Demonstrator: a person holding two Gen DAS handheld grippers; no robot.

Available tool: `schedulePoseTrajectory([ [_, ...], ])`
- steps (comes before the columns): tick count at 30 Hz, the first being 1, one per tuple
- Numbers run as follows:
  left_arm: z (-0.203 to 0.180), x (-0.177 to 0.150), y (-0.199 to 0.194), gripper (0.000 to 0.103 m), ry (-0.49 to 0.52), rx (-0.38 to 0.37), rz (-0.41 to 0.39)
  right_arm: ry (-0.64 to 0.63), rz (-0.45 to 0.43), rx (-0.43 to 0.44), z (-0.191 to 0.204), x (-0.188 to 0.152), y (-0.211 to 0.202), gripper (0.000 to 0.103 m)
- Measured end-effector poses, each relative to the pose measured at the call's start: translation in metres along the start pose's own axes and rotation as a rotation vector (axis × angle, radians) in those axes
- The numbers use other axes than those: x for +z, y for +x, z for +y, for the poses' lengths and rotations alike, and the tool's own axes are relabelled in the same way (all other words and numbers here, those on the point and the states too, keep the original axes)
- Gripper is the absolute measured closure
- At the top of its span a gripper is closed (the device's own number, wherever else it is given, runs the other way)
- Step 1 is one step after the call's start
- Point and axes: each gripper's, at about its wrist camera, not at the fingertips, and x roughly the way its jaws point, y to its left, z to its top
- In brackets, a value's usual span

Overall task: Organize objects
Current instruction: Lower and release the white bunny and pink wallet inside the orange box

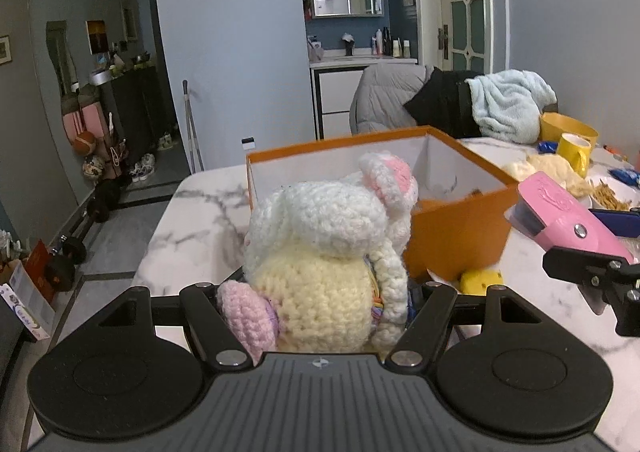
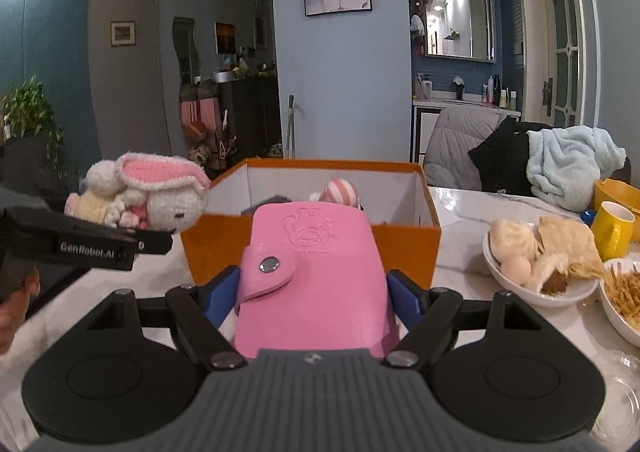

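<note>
Hovering at orange box (image 2: 312,248) rim: bunny (image 1: 328,252) left, wallet (image 2: 316,272) right.

A pink snap wallet (image 2: 316,276) is being clamped between the blue pads (image 2: 404,298) of the right gripper (image 2: 314,298), just before the near wall of an open orange box (image 2: 312,248); a striped pink-and-white item (image 2: 340,191) is lying inside; at left, a crocheted rabbit (image 2: 148,191) is being held by the left gripper (image 2: 120,236) beside the box; bowls of food (image 2: 540,256) and a yellow mug (image 2: 610,228) are being kept on the marble table (image 2: 460,203) at right.
</note>
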Motion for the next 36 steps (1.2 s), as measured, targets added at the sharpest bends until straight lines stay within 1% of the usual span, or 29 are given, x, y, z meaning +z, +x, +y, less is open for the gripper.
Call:
schedulePoseTrajectory([
  [5,0.010,0.027,0.020,0.021,-0.027,0.014,-0.004,0.019,-0.020,0.018,-0.008,0.035,0.022,0.023],
  [9,0.012,0.052,0.045,0.021,-0.050,0.017,0.004,0.032,-0.017,0.037,-0.017,0.069,0.052,0.023],
  [12,0.010,0.068,0.068,0.021,-0.057,0.027,0.016,0.034,-0.004,0.038,-0.023,0.093,0.083,0.023],
  [16,0.005,0.078,0.102,0.021,-0.064,0.037,0.056,0.034,0.047,0.028,-0.030,0.113,0.126,0.023],
  [20,-0.002,0.074,0.128,0.021,-0.056,0.034,0.119,0.048,0.115,0.025,-0.041,0.120,0.168,0.023],
  [24,-0.008,0.065,0.131,0.021,-0.053,0.004,0.152,0.060,0.179,0.025,-0.050,0.119,0.200,0.023],
  [27,-0.011,0.058,0.122,0.021,-0.040,-0.054,0.158,0.055,0.201,0.023,-0.055,0.115,0.209,0.023],
  [30,-0.014,0.053,0.119,0.021,-0.006,-0.113,0.185,0.067,0.213,0.036,-0.063,0.112,0.209,0.023],
  [33,-0.019,0.050,0.127,0.021,0.024,-0.103,0.211,0.057,0.226,0.032,-0.067,0.108,0.211,0.023],
  [36,-0.020,0.052,0.142,0.021,0.012,-0.104,0.265,0.053,0.247,0.037,-0.069,0.104,0.216,0.023],
])
